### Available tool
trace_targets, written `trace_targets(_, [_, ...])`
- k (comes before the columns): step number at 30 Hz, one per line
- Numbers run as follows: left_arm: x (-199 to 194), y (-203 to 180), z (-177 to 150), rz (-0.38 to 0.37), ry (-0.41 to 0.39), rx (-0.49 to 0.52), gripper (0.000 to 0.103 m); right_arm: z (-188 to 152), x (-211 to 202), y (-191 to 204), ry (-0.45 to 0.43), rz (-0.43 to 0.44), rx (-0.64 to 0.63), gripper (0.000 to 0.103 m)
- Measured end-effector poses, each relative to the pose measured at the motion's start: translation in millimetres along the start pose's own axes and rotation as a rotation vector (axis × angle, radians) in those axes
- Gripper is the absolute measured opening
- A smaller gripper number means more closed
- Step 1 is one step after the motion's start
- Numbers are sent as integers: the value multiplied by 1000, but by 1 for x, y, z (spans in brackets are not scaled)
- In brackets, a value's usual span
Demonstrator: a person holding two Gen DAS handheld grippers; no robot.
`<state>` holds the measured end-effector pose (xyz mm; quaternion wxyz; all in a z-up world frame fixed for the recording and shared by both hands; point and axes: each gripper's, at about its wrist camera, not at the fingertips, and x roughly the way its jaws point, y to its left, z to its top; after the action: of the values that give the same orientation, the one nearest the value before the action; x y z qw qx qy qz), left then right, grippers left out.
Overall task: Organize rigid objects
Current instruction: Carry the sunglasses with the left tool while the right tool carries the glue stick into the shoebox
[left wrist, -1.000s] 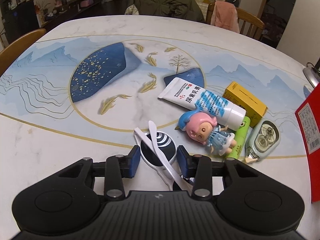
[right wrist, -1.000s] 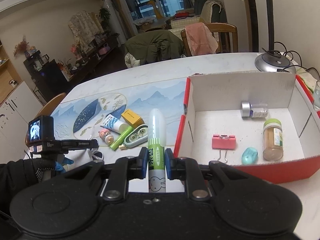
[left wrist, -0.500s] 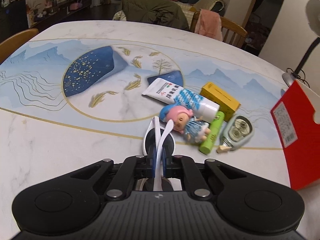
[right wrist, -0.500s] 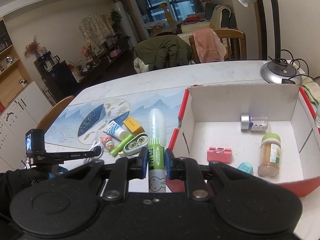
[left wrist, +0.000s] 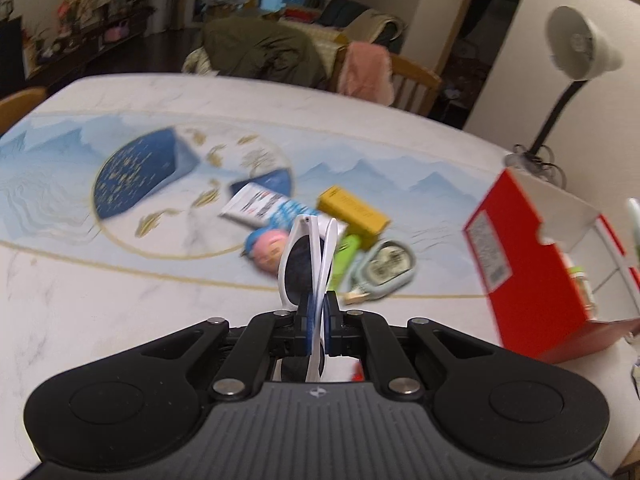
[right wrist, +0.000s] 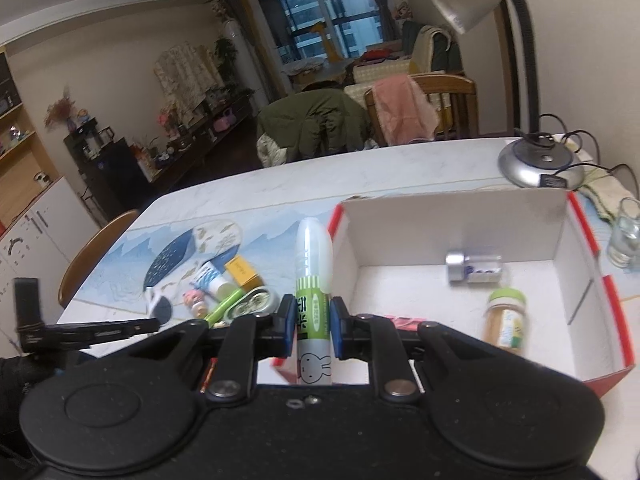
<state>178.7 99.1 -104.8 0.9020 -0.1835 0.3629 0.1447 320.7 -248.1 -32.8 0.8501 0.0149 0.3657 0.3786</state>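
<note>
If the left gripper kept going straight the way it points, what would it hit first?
Probably the doll and the green tube in the clutter just beyond the sunglasses that the left gripper holds; blur leaves depth unsure.

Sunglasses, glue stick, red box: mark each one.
sunglasses (left wrist: 302, 264): left wrist view, dark lens.
glue stick (right wrist: 313, 280): right wrist view, green label.
red box (left wrist: 532, 280): left wrist view, red outer wall.

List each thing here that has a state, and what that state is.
left gripper: shut on the sunglasses.
sunglasses: folded, held.
right gripper: shut on the glue stick.
glue stick: capped, upright, held.
red box: open.
jar: lidded, upright, in the box.
small bottle: on its side, in the box.
</note>
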Motion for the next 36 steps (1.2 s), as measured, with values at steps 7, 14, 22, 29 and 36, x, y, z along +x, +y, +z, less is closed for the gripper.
trace_targets(7, [-17,-36,21,-94,-51,36,5,5,-12,-25,-38,-52,19,17])
trace_targets(14, [-31,-89,47,-226,-60,117,5,9,-14,-54,-46,-125,26,17])
trace_targets(22, [-21,-161,76,-363,-20,216,5,20,-1,-85,-42,-199,48,17])
trace_targets(29, [22,-224,80,-445,77,266,5,26,19,-109,8,-278,48,17])
trace_targets(36, [76,-270,68,-457,195,323,5,18,41,-122,92,-346,34,17])
